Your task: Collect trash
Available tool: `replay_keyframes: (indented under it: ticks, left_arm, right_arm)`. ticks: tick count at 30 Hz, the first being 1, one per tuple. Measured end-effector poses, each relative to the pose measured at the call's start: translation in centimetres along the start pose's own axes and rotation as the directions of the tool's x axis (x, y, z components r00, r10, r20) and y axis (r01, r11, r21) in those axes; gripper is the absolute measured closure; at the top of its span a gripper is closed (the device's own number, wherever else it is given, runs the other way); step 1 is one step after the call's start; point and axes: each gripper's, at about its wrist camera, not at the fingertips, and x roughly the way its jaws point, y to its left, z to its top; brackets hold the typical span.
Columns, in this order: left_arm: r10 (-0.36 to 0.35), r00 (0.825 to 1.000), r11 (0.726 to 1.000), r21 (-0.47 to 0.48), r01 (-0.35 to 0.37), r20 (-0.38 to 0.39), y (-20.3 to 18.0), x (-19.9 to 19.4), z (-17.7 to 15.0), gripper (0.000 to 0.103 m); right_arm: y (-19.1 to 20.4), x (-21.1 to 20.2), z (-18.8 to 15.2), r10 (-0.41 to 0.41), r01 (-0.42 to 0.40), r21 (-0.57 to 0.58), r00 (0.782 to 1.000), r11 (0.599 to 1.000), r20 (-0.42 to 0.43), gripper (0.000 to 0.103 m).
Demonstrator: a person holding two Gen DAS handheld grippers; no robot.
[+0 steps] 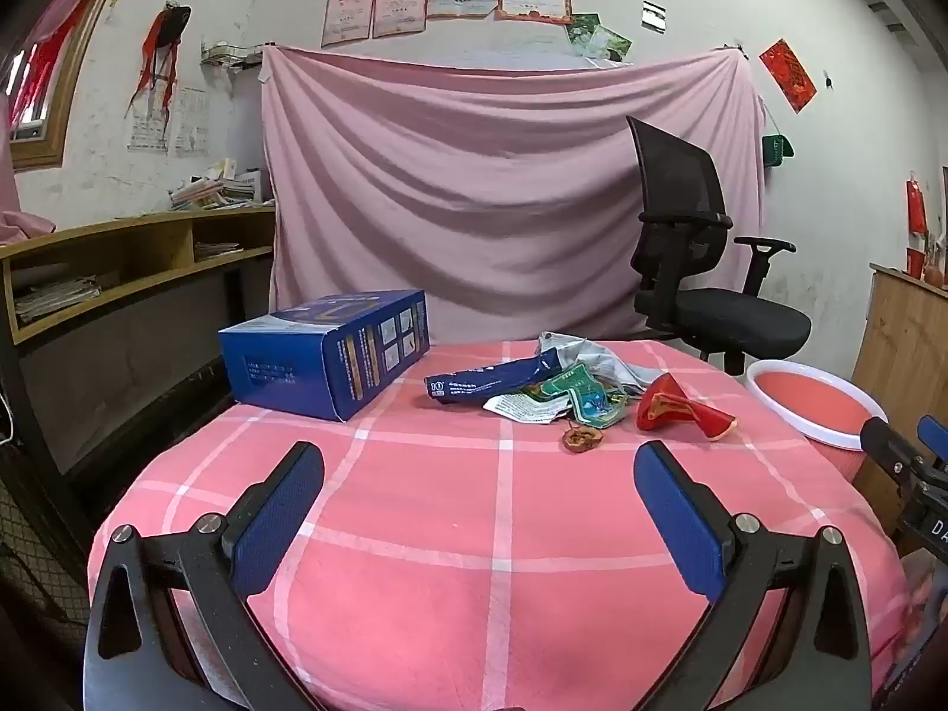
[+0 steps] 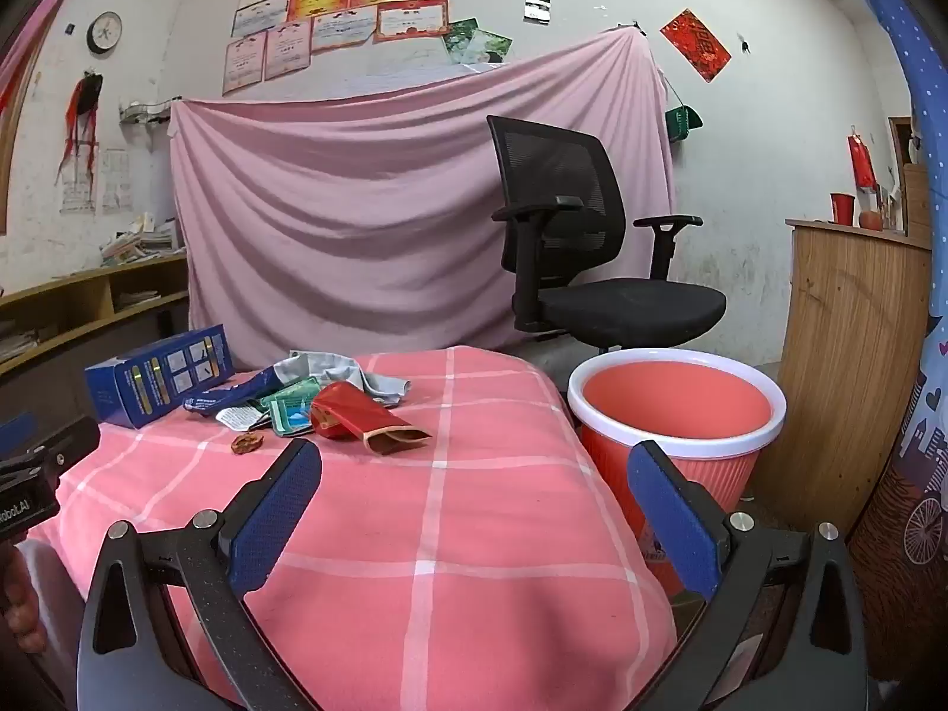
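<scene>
A heap of trash lies at the far side of the pink checked table [image 1: 415, 533]: a blue box [image 1: 332, 349], a blue wrapper [image 1: 492, 379], green and white wrappers [image 1: 563, 400], a grey crumpled piece [image 1: 598, 355], a red paper cup [image 1: 675, 406] on its side and a small brown scrap [image 1: 582, 437]. My left gripper [image 1: 480, 462] stands open over the near cloth, well short of the heap. My right gripper [image 2: 474, 465] is open too, near the table's right edge, with the red cup [image 2: 361, 415] ahead on its left. A pink bin [image 2: 675, 409] with a white rim stands on the floor to the right of the table.
A black office chair [image 2: 580, 260] stands behind the table before a pink hanging sheet [image 1: 503, 195]. Wooden shelves [image 1: 118, 266] run along the left wall and a wooden cabinet [image 2: 853, 355] stands at the right. A patterned blue curtain [image 2: 924, 296] hangs at the far right.
</scene>
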Motion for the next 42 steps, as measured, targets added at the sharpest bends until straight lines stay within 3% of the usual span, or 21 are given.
replay_keyframes:
  ticks: [42]
  left_arm:
    - [0.003,1.0,1.0,0.0,-0.003,0.002,-0.11,-0.28,-0.04,0.001]
  right_arm:
    - [0.01,0.18,-0.02,-0.001,0.001,-0.002,1.0,1.0,-0.005,0.0]
